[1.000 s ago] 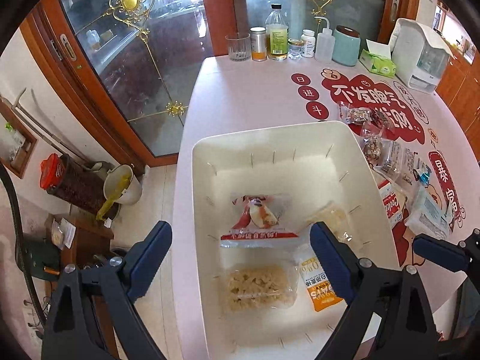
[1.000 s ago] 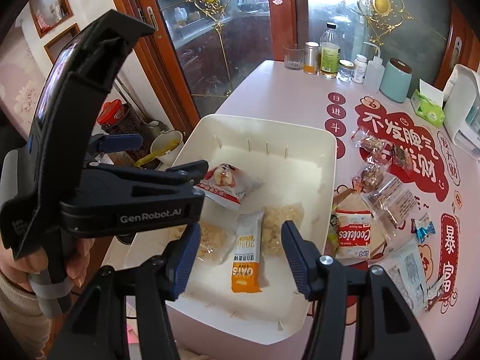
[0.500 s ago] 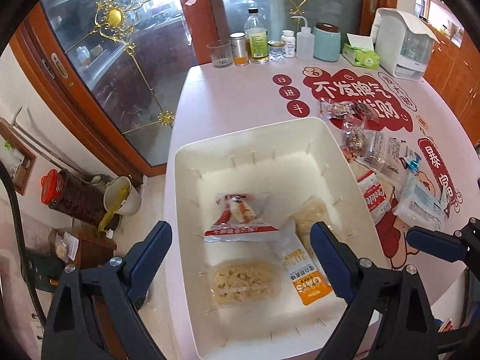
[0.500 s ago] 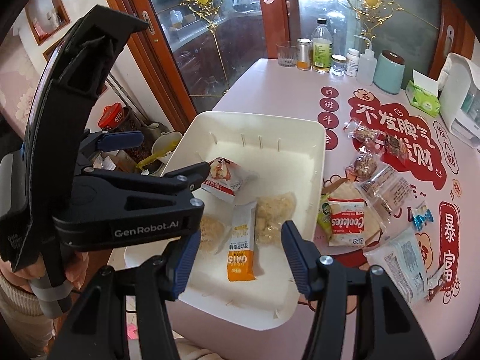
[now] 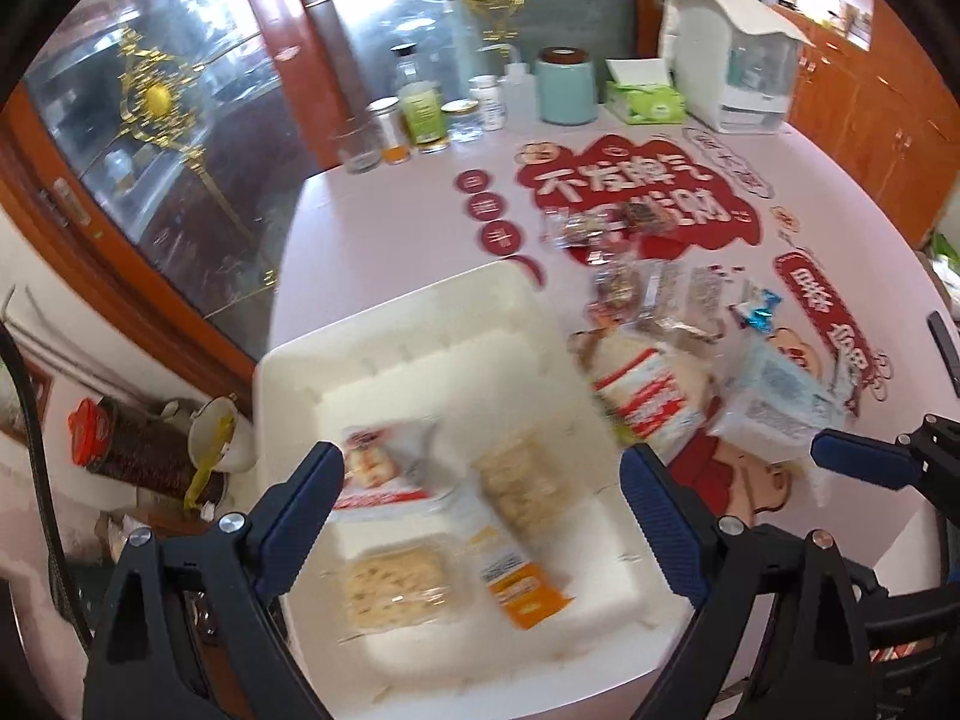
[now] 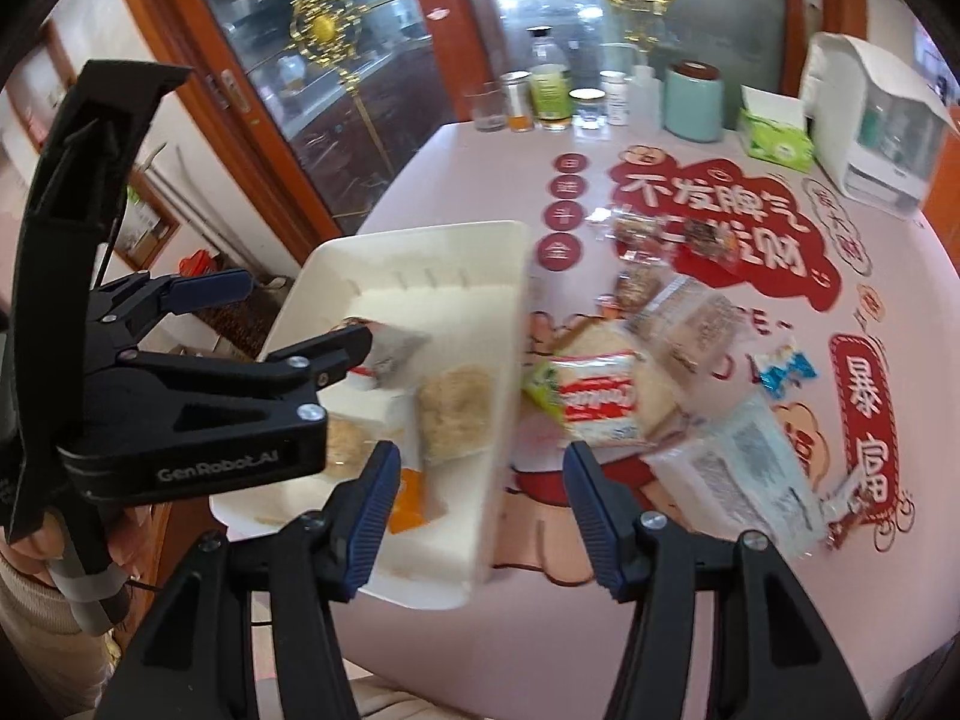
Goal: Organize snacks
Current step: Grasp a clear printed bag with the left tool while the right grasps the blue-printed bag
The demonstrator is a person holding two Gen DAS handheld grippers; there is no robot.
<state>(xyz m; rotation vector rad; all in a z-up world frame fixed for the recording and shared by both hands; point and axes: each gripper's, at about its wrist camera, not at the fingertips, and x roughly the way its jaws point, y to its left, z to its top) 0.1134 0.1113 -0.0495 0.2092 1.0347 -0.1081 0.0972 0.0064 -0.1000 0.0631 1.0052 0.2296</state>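
Both tongs empty: left tongs (image 5: 480,516) wide apart over the bin (image 5: 420,324) that already holds four packets, right tongs (image 6: 480,510) opening just right of it, likely lining up on the cookie pack (image 6: 600,399) in the desk (image 6: 480,180) pile.

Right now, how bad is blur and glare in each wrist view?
Left wrist: motion blur smears the snack packets in the white tray; glare on the glass door. Right wrist: loose packets on the table are blurred; gripper bodies stay sharp; fisheye bends edges.
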